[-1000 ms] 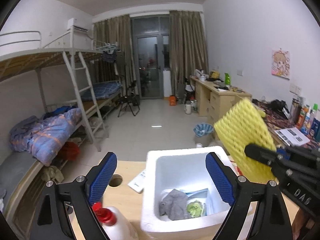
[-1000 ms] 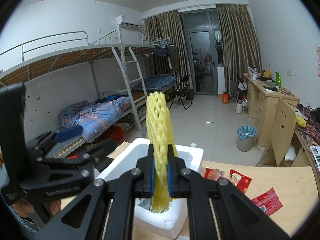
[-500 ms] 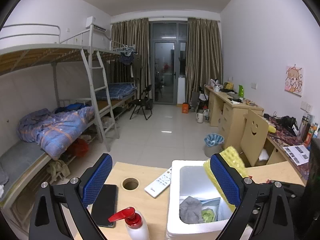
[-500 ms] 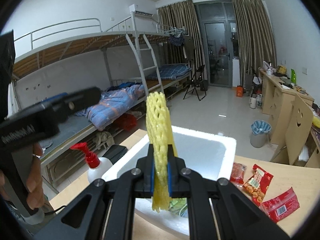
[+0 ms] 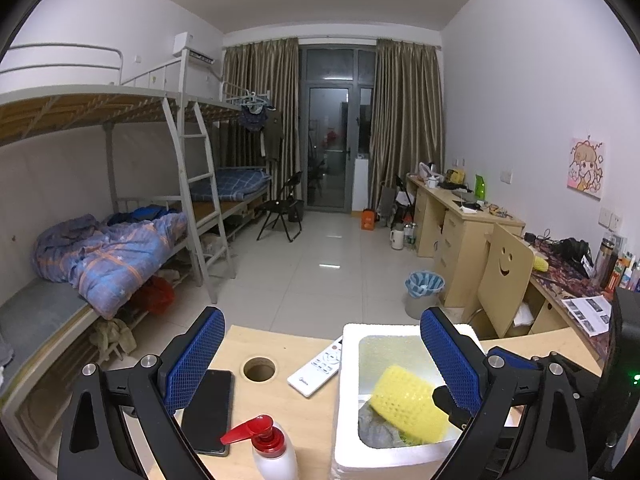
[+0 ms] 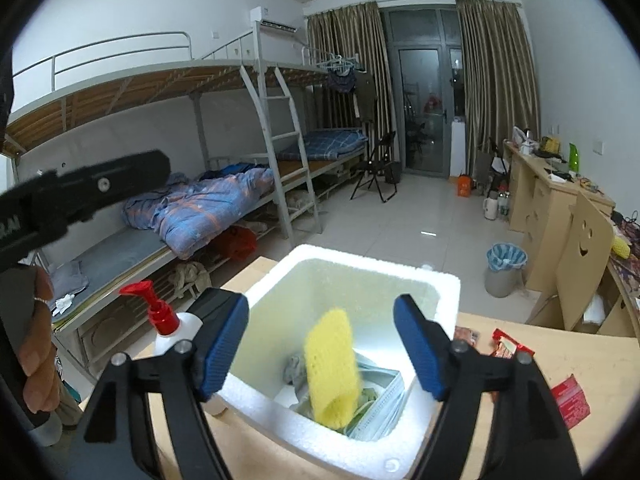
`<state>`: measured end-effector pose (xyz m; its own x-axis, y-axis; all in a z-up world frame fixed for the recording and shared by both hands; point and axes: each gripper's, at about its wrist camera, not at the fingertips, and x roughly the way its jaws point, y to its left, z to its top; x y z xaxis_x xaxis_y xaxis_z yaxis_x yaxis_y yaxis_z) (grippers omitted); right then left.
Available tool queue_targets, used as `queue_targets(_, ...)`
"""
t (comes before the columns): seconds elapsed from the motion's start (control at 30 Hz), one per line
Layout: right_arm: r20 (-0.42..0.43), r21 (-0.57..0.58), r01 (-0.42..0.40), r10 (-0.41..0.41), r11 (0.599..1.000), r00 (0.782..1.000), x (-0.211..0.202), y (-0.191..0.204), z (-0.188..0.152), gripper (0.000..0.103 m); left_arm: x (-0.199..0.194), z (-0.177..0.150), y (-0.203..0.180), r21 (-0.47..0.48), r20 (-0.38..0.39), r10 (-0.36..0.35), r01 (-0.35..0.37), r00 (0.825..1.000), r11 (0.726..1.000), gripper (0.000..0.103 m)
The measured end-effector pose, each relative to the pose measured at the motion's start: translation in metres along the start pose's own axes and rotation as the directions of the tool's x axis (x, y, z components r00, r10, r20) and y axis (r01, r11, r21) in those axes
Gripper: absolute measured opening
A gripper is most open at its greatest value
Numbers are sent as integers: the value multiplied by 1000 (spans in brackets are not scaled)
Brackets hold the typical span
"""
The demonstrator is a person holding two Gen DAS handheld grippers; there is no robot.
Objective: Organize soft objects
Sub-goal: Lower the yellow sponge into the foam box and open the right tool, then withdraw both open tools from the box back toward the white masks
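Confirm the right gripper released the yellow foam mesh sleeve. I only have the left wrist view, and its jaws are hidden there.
Observer: Yes. The right gripper has just been opening, and both pads stand clear of the yellow foam mesh sleeve.
Operator: What's under it?
Observer: Inside the white foam box, its lower end rests on what looks like a stack of blue face masks.
Operator: Anything right of the box?
Observer: Red snack packets lie on the wooden table.

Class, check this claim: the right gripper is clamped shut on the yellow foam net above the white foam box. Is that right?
Not quite. The right wrist view shows the right gripper open, its jaws having just opened; the yellow foam net sits free between them, inside the white foam box.
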<state>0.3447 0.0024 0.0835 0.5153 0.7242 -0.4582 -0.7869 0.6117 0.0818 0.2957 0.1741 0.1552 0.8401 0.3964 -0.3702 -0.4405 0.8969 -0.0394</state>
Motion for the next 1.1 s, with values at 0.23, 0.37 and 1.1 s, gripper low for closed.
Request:
queue_targets(0.23, 0, -2, 4, -4, 1000, 1000, 0, 0, 0, 79, 0, 1, -3, 7, 0, -15, 15, 1000, 1000, 98)
queue_targets(0.37, 5, 6, 14, -14, 1000, 1000, -3, -3, 0, 79, 2, 1, -2, 5, -8, -22, 22, 1000, 1000, 98)
queue_targets(1.1, 78, 142, 152, -164, 978, 983, -71, -48, -11, 103, -18, -7, -18, 44, -3, -123, 123, 992, 991, 99)
